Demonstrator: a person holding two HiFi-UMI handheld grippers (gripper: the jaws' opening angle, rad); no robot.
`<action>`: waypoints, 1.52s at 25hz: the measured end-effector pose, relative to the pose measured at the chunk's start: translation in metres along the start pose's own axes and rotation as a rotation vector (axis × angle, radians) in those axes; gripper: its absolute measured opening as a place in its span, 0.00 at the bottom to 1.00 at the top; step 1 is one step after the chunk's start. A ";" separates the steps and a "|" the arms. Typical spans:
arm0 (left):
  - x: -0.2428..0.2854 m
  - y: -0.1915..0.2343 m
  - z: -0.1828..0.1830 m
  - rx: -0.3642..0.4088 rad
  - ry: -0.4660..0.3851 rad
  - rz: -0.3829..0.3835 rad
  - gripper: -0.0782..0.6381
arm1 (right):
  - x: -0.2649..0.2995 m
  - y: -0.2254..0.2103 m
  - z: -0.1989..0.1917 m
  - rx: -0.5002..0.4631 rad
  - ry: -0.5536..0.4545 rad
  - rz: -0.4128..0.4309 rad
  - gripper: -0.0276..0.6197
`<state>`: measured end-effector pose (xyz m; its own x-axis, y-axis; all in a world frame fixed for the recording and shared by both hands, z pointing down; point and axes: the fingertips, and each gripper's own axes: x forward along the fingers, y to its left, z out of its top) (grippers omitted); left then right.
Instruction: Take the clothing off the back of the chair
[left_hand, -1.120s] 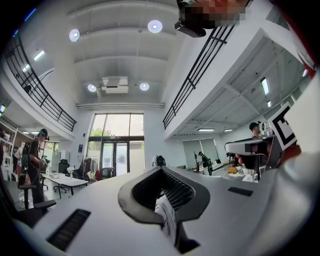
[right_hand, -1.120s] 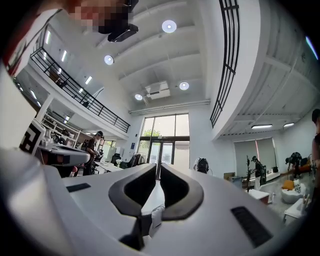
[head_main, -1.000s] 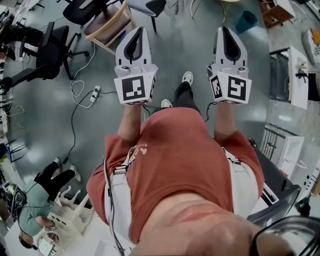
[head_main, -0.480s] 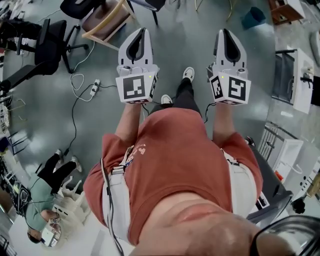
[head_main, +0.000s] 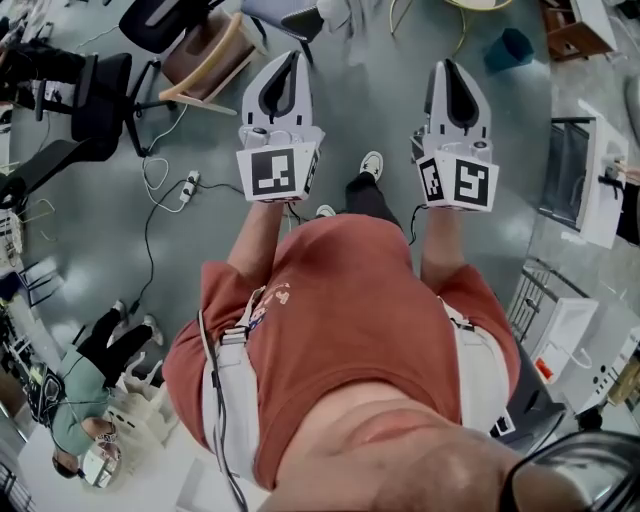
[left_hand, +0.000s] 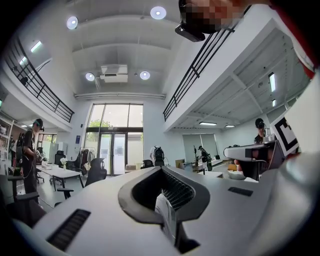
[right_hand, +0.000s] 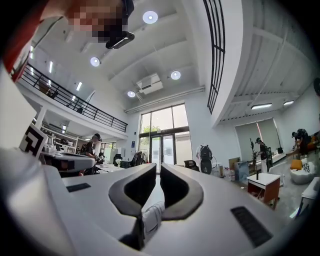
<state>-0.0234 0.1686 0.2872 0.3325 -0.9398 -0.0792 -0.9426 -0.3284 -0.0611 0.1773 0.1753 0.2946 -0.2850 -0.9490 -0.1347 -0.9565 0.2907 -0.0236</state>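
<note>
Both grippers are held out level in front of me, side by side over the grey floor. My left gripper (head_main: 289, 58) (left_hand: 161, 168) is shut with nothing in it. My right gripper (head_main: 445, 65) (right_hand: 158, 167) is also shut and empty, its jaws nearly touching. Ahead, still well beyond the fingertips, a white garment (left_hand: 152, 154) (right_hand: 198, 152) with a dark bag on it hangs over what looks like a dark chair. In the head view that chair (head_main: 300, 15) and a white patch (head_main: 337, 18) sit at the top edge, mostly cut off.
A wooden-framed chair (head_main: 205, 55) and black office chairs (head_main: 100, 95) stand at the upper left. A power strip (head_main: 188, 186) with cables lies on the floor. A teal bin (head_main: 510, 48) and white cabinets (head_main: 590, 170) are on the right. A person (head_main: 80, 400) sits at lower left.
I have walked forward with both grippers. The chairs at the top of the head view have slid nearer and more of them shows. Both grippers stayed shut.
</note>
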 end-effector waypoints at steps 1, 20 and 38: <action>0.010 -0.004 0.002 0.001 -0.005 -0.001 0.13 | 0.006 -0.009 0.001 0.000 -0.002 0.001 0.10; 0.170 -0.051 0.015 0.086 -0.022 0.032 0.13 | 0.120 -0.144 0.013 0.026 -0.040 0.043 0.10; 0.241 0.080 -0.017 0.070 0.020 0.107 0.13 | 0.270 -0.085 -0.021 0.000 0.006 0.127 0.10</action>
<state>-0.0192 -0.0853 0.2804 0.2287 -0.9710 -0.0690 -0.9679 -0.2193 -0.1229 0.1806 -0.1079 0.2809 -0.4040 -0.9054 -0.1303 -0.9128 0.4083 -0.0068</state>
